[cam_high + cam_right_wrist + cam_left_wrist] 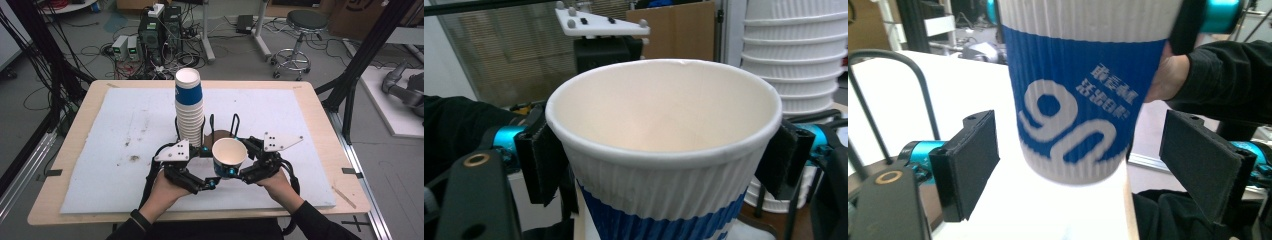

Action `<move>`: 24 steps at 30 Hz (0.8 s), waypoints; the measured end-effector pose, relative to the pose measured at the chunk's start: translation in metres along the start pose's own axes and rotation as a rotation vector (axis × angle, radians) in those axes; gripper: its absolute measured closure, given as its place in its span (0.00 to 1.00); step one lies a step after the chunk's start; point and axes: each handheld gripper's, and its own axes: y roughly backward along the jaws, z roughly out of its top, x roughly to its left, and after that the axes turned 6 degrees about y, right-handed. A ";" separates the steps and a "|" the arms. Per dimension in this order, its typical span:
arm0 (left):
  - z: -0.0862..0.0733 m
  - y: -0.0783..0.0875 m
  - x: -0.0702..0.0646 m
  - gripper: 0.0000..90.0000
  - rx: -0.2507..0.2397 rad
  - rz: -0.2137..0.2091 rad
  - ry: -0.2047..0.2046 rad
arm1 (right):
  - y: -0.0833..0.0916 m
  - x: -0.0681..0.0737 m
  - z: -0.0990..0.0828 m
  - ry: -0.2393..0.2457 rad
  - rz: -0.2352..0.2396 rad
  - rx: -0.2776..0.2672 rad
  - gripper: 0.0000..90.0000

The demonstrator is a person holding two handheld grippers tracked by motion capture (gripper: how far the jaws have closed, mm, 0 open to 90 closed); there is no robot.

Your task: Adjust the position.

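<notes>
A: Black pads of right gripper (pixel 664 150) clamped on single cup (pixel 664 150), lifted just right of cup stack (pixel 189 107)
B: Left gripper (pixel 1098 160)?
A: Jaws apart around cup base, not touching. Looks like one cup separated, placement still left

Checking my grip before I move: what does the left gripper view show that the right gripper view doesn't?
Left gripper view: the blue printed band and base of the ribbed white-and-blue paper cup, between the left claw's open pads, untouched. Right gripper view: the cup's open rim and empty inside, the right claw clamped on it, the tall stack of ribbed paper cups behind. Both: the same cup.
</notes>
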 end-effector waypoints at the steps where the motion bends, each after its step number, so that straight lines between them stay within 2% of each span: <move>1: 0.000 0.003 0.000 0.18 -0.005 0.007 -0.001 | 0.001 -0.001 0.000 0.000 -0.003 0.002 0.23; 12: 0.001 0.035 0.004 0.17 -0.060 0.081 0.011 | 0.011 -0.006 -0.002 0.011 -0.049 0.017 0.23; 15: 0.001 0.046 0.004 0.17 -0.058 0.117 -0.008 | 0.014 -0.007 -0.002 0.015 -0.055 0.023 0.23; 24: -0.001 0.078 0.004 0.17 -0.116 0.202 0.002 | 0.021 -0.009 -0.004 0.022 -0.083 0.020 0.23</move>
